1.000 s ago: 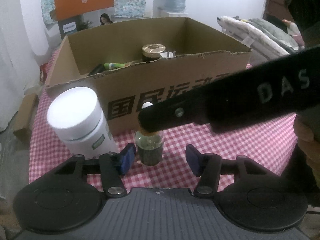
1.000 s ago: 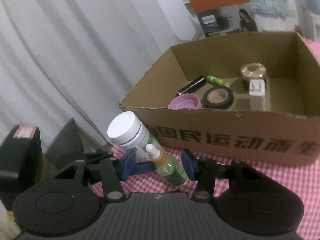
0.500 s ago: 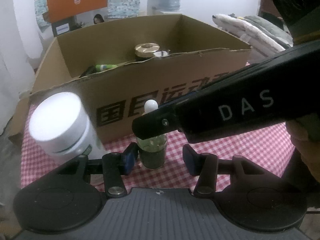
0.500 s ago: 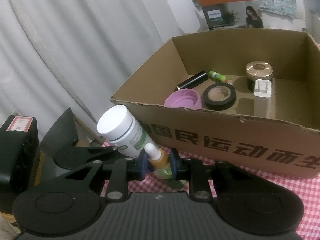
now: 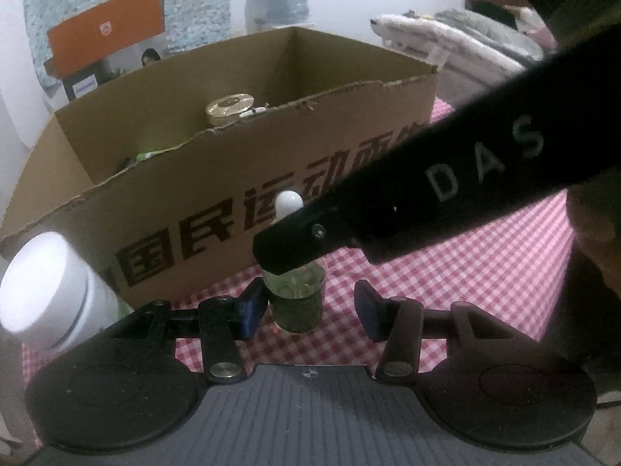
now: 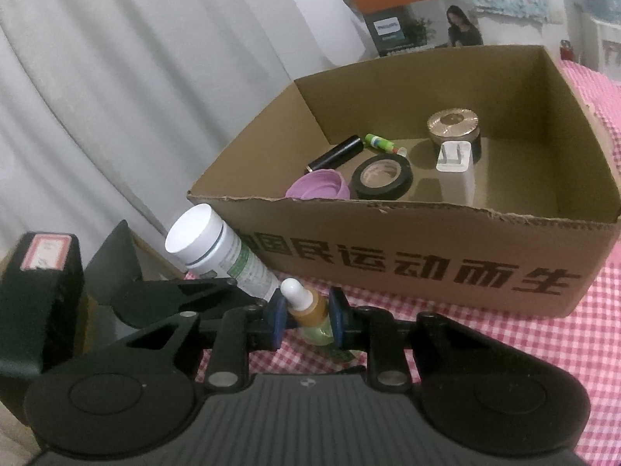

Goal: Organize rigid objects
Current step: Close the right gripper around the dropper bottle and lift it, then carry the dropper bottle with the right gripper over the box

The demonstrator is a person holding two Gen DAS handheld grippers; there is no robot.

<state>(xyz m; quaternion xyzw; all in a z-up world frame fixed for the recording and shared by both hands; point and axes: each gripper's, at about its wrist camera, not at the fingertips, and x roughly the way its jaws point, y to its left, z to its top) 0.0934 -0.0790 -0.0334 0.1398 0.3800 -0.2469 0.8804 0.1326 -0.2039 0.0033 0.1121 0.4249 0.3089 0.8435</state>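
Observation:
A small dropper bottle (image 6: 310, 316) with a white tip, orange collar and greenish glass stands on the checked cloth in front of the cardboard box (image 6: 427, 260). My right gripper (image 6: 305, 320) is shut on its neck. In the left wrist view the dropper bottle (image 5: 297, 299) stands between the open fingers of my left gripper (image 5: 310, 308), touching the left pad, with the right gripper's black finger (image 5: 388, 209) crossing above it. A white-capped bottle (image 6: 217, 248) leans beside it; it also shows in the left wrist view (image 5: 46, 287).
The box holds a pink lid (image 6: 318, 184), a black tape roll (image 6: 382, 176), a black tube (image 6: 335, 153), a green stick (image 6: 378, 143), a gold-lidded jar (image 6: 452, 128) and a white plug (image 6: 454, 157). A grey curtain (image 6: 116, 77) hangs at left. Folded bedding (image 5: 465, 42) lies behind.
My right gripper has closed on the dropper bottle's neck. The left gripper has drifted closer and stayed open; the white-capped bottle now sits lower left in its view.

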